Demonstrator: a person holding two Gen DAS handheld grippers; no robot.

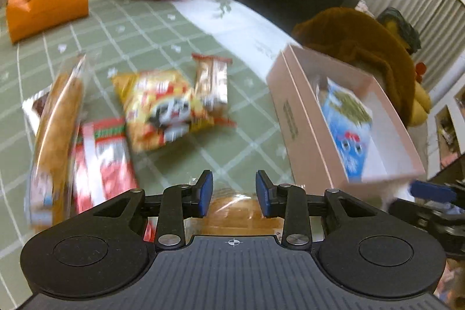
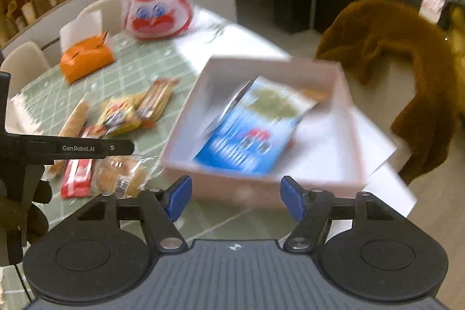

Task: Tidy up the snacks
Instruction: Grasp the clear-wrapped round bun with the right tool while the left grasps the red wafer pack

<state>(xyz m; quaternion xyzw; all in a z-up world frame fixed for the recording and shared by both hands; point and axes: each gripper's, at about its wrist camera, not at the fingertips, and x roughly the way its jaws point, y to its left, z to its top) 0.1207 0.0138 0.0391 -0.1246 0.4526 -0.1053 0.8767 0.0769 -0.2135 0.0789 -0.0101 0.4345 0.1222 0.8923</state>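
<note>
Both grippers, left (image 1: pixel 234 195) and right (image 2: pixel 235 198), gape empty; blue packet (image 2: pixel 250 130) lies in pink box (image 2: pixel 345 118); bun (image 1: pixel 232 212) below left.

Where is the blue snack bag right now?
The blue snack bag lies inside the pink box, at the table's right side. The loose snacks sit left of the box, in both views.

Only legible text: "GenRobot.AI", white on the black side bar of my left gripper (image 2: pixel 69 148). Snack wrappers' print too blurred to read.
</note>
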